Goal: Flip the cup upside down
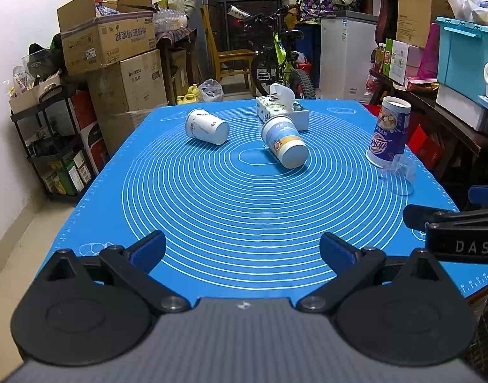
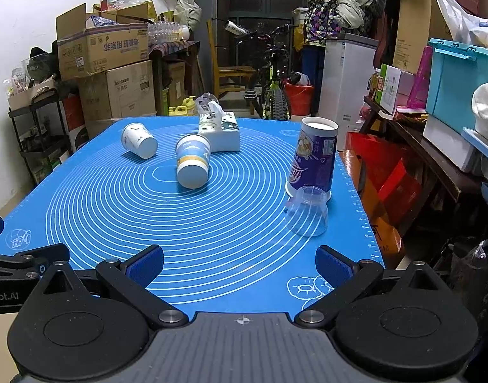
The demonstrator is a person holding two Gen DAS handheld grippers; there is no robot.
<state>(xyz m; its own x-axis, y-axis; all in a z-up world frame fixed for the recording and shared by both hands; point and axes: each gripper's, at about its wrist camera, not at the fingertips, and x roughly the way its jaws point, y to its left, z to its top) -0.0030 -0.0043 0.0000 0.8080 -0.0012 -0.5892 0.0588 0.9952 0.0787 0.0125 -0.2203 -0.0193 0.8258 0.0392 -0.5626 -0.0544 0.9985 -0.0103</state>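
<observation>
Several cups sit on the blue mat (image 1: 244, 210). A white cup (image 1: 206, 127) lies on its side at the far left; it also shows in the right wrist view (image 2: 139, 140). A blue-and-white cup (image 1: 284, 142) lies on its side near the middle, also seen from the right wrist (image 2: 192, 160). A tall purple cup (image 1: 389, 131) stands upside down at the right edge, also in the right wrist view (image 2: 315, 158). A clear plastic cup (image 1: 398, 175) stands inverted in front of it (image 2: 307, 211). My left gripper (image 1: 243, 250) and right gripper (image 2: 239, 265) are open and empty, low over the mat's near edge.
A tissue box (image 1: 282, 108) stands at the back of the mat behind the blue-and-white cup. Cardboard boxes (image 1: 109, 48) and a shelf rack stand to the left. A bicycle (image 1: 275, 60) is behind the table. A cluttered side table (image 1: 435, 102) is to the right.
</observation>
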